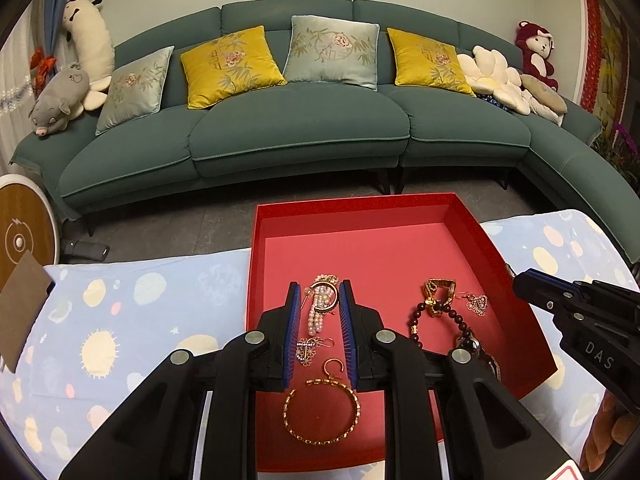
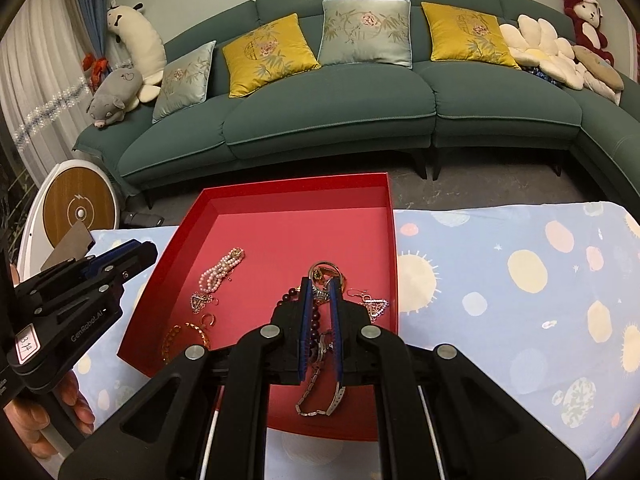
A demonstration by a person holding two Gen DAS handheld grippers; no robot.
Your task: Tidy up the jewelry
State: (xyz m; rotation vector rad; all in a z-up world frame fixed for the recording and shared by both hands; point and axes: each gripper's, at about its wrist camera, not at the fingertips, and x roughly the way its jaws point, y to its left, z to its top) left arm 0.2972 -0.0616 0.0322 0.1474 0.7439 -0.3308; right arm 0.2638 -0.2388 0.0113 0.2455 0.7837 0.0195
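In the red tray (image 1: 460, 212), your left gripper (image 1: 319, 292), jaws part open and empty, straddles the pearl bracelet (image 1: 318, 312), which looks light, limp and slippery, so pinch its bunched middle; your right gripper (image 2: 320, 286) stands narrow over the watch (image 2: 320, 384).

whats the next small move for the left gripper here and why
Probably ease the left gripper down and close it on the pearl bracelet. Its jaws stand open on either side of the pearls in the red tray, with nothing gripped yet, while the right gripper seems occupied with the dark bead bracelet pile.
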